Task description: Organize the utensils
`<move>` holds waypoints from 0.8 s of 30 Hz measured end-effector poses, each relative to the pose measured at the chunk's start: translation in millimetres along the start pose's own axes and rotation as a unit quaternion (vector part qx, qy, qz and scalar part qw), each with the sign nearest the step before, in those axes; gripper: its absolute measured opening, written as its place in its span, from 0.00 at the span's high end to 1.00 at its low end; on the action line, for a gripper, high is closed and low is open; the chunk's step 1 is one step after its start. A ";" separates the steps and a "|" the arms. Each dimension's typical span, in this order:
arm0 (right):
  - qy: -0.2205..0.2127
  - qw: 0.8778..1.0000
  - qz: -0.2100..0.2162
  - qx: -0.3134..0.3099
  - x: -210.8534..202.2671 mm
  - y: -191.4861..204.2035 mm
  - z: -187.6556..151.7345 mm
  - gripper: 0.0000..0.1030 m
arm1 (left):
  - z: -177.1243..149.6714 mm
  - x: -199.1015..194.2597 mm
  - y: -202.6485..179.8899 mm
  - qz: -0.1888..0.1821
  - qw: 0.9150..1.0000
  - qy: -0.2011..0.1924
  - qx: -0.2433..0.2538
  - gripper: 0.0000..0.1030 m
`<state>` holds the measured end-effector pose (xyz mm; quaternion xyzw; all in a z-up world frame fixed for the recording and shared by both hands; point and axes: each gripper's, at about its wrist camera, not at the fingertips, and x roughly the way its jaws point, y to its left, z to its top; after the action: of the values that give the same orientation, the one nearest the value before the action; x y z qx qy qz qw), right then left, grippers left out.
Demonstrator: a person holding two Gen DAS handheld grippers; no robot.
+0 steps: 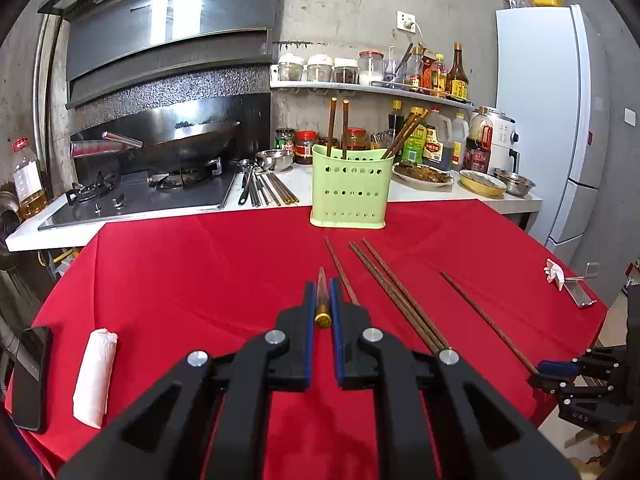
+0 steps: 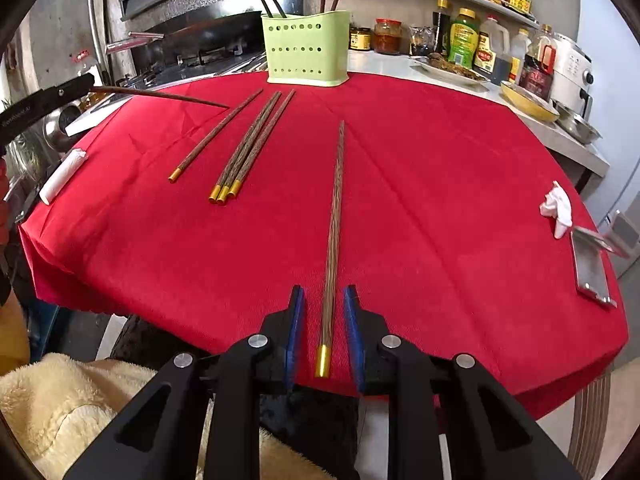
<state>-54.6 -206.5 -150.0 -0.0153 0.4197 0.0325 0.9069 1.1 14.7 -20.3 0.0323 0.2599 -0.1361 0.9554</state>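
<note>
A green perforated utensil holder [image 1: 349, 188] stands at the far edge of the red table [image 1: 192, 272] with several chopsticks upright in it; it also shows in the right wrist view [image 2: 306, 50]. My left gripper [image 1: 322, 296] is shut on a gold-capped wooden chopstick [image 1: 322, 300] and holds it above the cloth; the right wrist view shows this chopstick [image 2: 160, 96] in the air. My right gripper [image 2: 323, 304] is open, its fingers either side of a single chopstick [image 2: 336, 216] lying on the cloth. A lone chopstick [image 2: 216, 136] and a bundle of three [image 2: 250, 144] lie further left.
A white roll [image 1: 94, 376] and a phone [image 1: 30, 376] lie at the table's left edge. A crumpled tissue [image 2: 556, 208] and a metal stand [image 2: 592, 272] lie at the right. Behind the table is a counter with a stove and wok [image 1: 188, 148], bottles and dishes.
</note>
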 end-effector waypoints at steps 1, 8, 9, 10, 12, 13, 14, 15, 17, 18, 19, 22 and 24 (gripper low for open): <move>0.000 1.000 -0.002 -0.001 -2.0 1.1 -2.8 0.80 | -0.6 0.3 -0.5 -0.001 1.000 0.001 0.001 0.93; -0.015 1.000 0.001 -0.010 -6.0 4.2 -9.0 0.94 | -6.0 2.6 -1.0 -0.004 1.000 0.005 -0.001 0.93; -0.021 1.000 0.007 -0.005 -6.7 3.5 -7.5 0.94 | -5.8 2.2 -0.8 -0.004 1.000 0.005 -0.002 0.93; -0.033 0.999 0.009 -0.006 -10.1 3.3 -3.7 0.94 | -5.1 1.9 -0.1 -0.003 1.000 0.004 -0.002 0.93; -0.058 0.998 0.003 -0.015 -19.2 3.1 8.7 0.94 | -2.3 0.9 1.4 0.001 1.000 0.000 -0.002 0.93; -0.071 0.997 0.005 -0.013 -24.5 0.7 16.3 0.94 | -1.1 0.2 1.1 0.002 1.000 -0.002 -0.003 0.93; -0.081 0.997 0.008 -0.009 -28.9 -1.7 23.4 0.94 | 0.5 -0.8 1.7 0.003 1.000 -0.005 -0.003 0.93; -0.094 0.996 0.012 -0.002 -34.8 -5.4 32.5 0.94 | 2.0 -1.7 2.1 0.005 1.000 -0.008 -0.003 0.93; -0.098 0.995 0.014 0.006 -40.1 -11.1 46.9 0.93 | 4.7 -3.0 2.5 0.007 1.000 -0.011 -0.004 0.93; -0.077 0.997 0.017 0.007 -35.5 -14.0 54.9 0.93 | 5.7 -3.0 3.1 0.007 1.000 -0.011 -0.005 0.93; -0.061 0.998 0.016 0.010 -30.3 -15.9 58.2 0.93 | 6.4 -3.1 2.8 0.008 1.000 -0.012 -0.006 0.93; -0.023 1.000 -0.008 0.006 -3.4 -19.2 63.2 0.93 | 6.7 -2.5 1.9 0.007 1.000 -0.013 -0.005 0.93; -0.010 1.000 0.000 0.007 17.4 -21.4 64.1 0.93 | 5.7 -0.3 1.4 0.007 1.000 -0.011 -0.007 0.93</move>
<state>6.9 -223.4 -121.7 -0.0089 0.4111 0.0293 0.9111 4.1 15.3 -15.3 0.0256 0.2497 -0.1284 0.9594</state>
